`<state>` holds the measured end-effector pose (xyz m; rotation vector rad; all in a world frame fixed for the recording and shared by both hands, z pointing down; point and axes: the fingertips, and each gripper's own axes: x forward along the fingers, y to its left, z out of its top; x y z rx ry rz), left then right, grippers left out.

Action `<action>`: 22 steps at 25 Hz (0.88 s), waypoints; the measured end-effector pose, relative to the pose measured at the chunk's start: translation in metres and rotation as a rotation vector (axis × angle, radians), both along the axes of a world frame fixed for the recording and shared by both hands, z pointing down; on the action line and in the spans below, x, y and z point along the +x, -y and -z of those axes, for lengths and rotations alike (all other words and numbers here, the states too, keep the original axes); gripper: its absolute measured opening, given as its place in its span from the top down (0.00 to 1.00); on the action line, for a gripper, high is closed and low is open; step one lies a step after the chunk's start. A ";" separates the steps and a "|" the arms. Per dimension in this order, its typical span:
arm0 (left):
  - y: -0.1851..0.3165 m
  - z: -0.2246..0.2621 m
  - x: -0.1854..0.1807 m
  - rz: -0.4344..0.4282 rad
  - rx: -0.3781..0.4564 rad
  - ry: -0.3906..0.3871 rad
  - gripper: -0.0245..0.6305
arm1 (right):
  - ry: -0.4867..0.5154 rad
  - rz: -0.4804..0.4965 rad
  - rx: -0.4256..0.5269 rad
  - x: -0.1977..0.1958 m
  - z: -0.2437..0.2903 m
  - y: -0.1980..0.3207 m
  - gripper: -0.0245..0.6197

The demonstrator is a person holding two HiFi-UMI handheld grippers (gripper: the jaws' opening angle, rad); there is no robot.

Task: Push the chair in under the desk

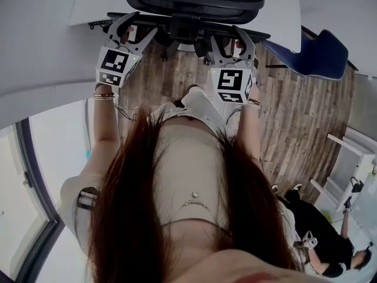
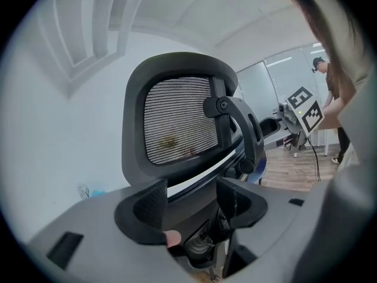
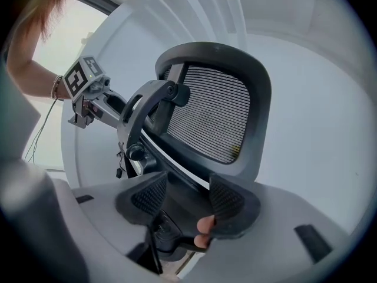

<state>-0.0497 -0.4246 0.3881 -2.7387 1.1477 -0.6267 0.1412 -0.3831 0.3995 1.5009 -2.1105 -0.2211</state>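
Note:
The black mesh office chair (image 1: 194,2) stands at the white desk (image 1: 100,5), its back toward me. My left gripper (image 1: 132,31) and right gripper (image 1: 227,40) both straddle the chair's back frame, one on each side of its spine. In the left gripper view the mesh headrest (image 2: 177,119) rises above the left gripper (image 2: 194,202), whose jaws stand wide with the frame between them. In the right gripper view the headrest (image 3: 212,111) rises above the right gripper (image 3: 188,196), whose jaws stand the same way. I cannot see either gripper's pads pressing on the frame.
A blue chair (image 1: 318,55) stands to the right of the desk on the wood floor (image 1: 294,122). A white shelf (image 1: 353,152) and a seated person (image 1: 330,246) are at the right. A glass wall (image 1: 47,158) runs along the left.

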 end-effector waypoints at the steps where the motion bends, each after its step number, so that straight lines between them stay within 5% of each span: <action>1: -0.002 0.001 -0.001 0.000 0.001 -0.002 0.57 | 0.005 -0.003 -0.002 0.000 0.001 -0.002 0.59; 22: -0.075 0.021 -0.016 0.007 0.031 -0.084 0.83 | 0.074 -0.066 0.011 -0.021 0.014 -0.072 0.73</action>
